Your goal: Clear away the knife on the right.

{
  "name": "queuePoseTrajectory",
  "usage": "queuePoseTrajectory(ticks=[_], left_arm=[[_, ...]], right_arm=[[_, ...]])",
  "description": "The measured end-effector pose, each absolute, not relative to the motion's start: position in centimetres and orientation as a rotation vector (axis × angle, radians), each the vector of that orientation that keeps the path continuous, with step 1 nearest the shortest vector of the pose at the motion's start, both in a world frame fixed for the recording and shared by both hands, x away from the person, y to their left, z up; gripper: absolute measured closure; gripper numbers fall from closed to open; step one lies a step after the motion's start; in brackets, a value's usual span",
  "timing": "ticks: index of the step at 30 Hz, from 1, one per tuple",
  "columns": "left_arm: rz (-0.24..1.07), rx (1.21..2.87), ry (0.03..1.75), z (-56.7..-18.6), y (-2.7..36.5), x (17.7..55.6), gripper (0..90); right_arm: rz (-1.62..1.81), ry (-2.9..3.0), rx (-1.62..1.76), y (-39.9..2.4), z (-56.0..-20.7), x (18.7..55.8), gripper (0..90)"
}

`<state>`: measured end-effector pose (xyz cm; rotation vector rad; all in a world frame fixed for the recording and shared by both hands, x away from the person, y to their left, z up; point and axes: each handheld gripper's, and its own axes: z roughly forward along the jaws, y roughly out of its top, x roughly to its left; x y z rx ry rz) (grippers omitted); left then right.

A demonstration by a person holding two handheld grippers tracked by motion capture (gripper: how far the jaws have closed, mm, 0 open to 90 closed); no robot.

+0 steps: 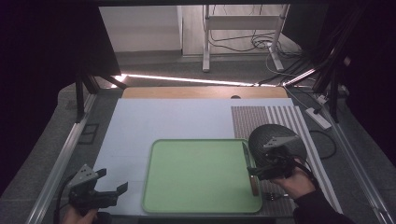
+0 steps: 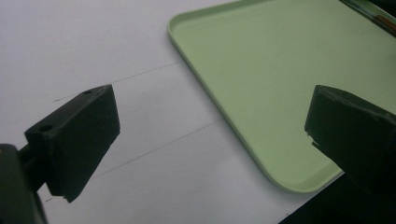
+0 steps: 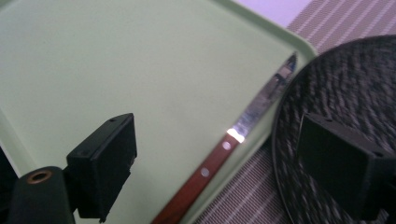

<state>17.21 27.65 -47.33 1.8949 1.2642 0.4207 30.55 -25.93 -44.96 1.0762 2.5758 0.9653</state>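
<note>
While the knife [image 3: 224, 156] lies lengthwise along the tray's [image 1: 196, 205] right rim, the open, empty right claw [image 1: 262, 170] hovers just above it, nearer than the open left claw [image 1: 109, 193].

Lab; dark rig frame [image 1: 84, 93], trailing cables [image 1: 243, 42]

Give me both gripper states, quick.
Left gripper: open, holding nothing, beside the tray.
Right gripper: open, holding nothing, above the knife.

Knife [image 3: 233, 140]: brown wooden handle with two rivets, bright steel blade. Lies flat along right rim of green tray [image 1: 196, 172], handle toward person, blade tip pointing away, just beside dark round mat [image 1: 275, 140].
</note>
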Motion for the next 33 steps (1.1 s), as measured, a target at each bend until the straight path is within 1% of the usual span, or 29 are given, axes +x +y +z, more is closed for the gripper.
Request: queuePoseTrajectory(ticks=[4, 7, 8, 12, 14, 33], left_arm=[[0.421, 1.895, 1.265, -47.3, 27.6, 17.2, 3.2], [0.420, 1.895, 1.265, -47.3, 27.7, 17.2, 3.2], [0.419, 1.895, 1.266, -47.3, 27.7, 17.2, 3.2], [0.420, 1.894, 1.266, -47.3, 27.7, 17.2, 3.2], [0.419, 1.894, 1.266, -47.3, 27.7, 17.2, 3.2], [0.416, 1.883, 1.278, -47.4, 27.8, 17.3, 3.2]], right_arm=[[0.982, 2.532, 1.104, -26.9, -44.7, 29.8, 11.3], [0.990, 2.504, 1.116, -27.4, -44.5, 29.2, 7.6], [0.991, 2.496, 1.117, -27.6, -44.5, 29.0, 4.5], [0.984, 2.481, 1.122, -28.2, -44.6, 28.2, 3.6], [0.989, 2.465, 1.137, -28.6, -44.7, 27.9, 1.3], [1.007, 2.286, 1.220, -31.6, -44.9, 25.5, 0.0]])
